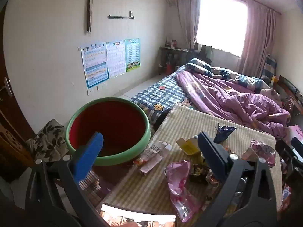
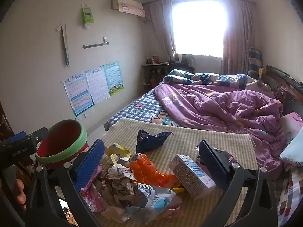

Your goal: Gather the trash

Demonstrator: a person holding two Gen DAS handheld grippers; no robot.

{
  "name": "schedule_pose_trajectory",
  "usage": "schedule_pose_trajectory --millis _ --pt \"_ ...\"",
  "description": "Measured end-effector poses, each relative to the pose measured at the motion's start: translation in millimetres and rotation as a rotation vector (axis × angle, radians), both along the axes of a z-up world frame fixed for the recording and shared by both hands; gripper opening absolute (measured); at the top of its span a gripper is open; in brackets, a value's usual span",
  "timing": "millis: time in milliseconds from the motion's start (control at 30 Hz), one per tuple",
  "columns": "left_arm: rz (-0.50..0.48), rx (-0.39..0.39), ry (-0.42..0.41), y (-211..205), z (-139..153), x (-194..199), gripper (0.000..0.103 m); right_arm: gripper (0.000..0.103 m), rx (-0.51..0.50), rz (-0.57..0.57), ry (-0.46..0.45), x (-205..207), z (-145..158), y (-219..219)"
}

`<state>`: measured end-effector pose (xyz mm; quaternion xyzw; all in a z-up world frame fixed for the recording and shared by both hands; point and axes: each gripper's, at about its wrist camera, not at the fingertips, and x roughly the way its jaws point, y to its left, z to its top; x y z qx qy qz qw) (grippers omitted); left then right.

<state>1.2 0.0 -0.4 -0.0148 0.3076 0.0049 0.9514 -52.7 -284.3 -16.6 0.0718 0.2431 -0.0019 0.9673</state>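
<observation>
A heap of trash lies on a striped mat (image 2: 208,138) on the bed: a small carton (image 2: 191,176), an orange wrapper (image 2: 151,170), crumpled paper (image 2: 121,181), a dark blue wrapper (image 2: 151,140), a yellow packet (image 2: 117,151) and a pink wrapper (image 1: 180,181). A red bin with a green rim (image 1: 108,130) stands left of the mat; it also shows in the right wrist view (image 2: 62,143). My left gripper (image 1: 149,157) is open and empty by the bin's near rim. My right gripper (image 2: 151,160) is open and empty over the heap.
A rumpled purple quilt (image 2: 217,104) covers the bed behind the mat. A floral-covered stool (image 1: 47,141) and a wooden door (image 1: 7,113) are at the left. A pale pillow (image 2: 293,151) lies at the right. Posters (image 1: 109,60) hang on the wall.
</observation>
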Motion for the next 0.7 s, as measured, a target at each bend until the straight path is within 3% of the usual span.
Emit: schedule_pose_trajectory --millis 33,367,700 --pt "-0.001 0.01 -0.049 -0.9 1.3 -3.3 0.098 0.096 0.001 0.001 0.001 0.1 0.0 0.3" --pt "-0.029 -0.026 -0.01 -1.0 -1.8 -5.9 0.098 0.096 -0.012 0.003 0.002 1.6 0.8 3.7" --pt "-0.085 -0.039 -0.02 -6.4 -2.8 -6.7 0.098 0.096 -0.036 -0.021 0.038 8.1 -1.8 4.9"
